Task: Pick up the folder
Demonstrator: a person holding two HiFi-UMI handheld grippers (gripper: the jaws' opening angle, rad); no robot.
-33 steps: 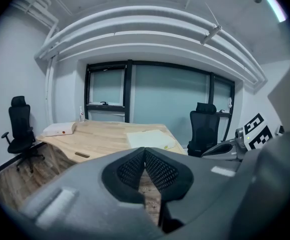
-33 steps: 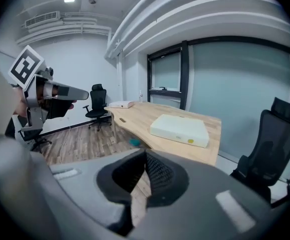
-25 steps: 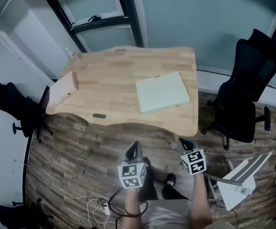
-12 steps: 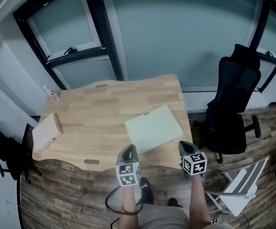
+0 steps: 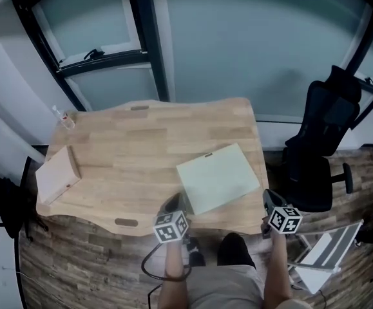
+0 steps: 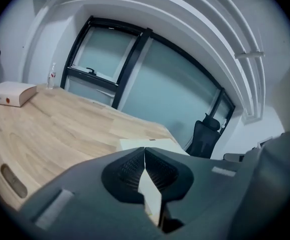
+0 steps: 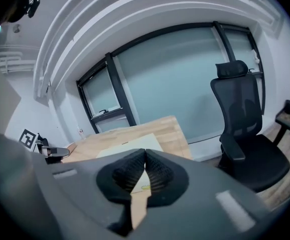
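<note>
The folder (image 5: 218,177) is a pale green flat rectangle lying on the right half of the wooden table (image 5: 128,153). My left gripper (image 5: 173,203) is shut and empty at the table's front edge, just left of the folder's near corner. My right gripper (image 5: 268,196) is also shut and empty, off the table's near right corner. In the left gripper view the closed jaws (image 6: 145,151) point across the folder (image 6: 150,144). In the right gripper view the closed jaws (image 7: 145,154) aim at the folder (image 7: 134,145) from the right.
A wooden box (image 5: 57,176) sits at the table's left end, with a small bottle (image 5: 60,116) at the far left corner. A black office chair (image 5: 321,147) stands right of the table, above a white folded frame (image 5: 321,256) on the floor. A cable (image 5: 151,269) trails by the feet.
Both grippers have come forward from over the floor to the table's front edge. The left one now sits by the folder's near corner, and the right one has shifted rightward past the table corner.
</note>
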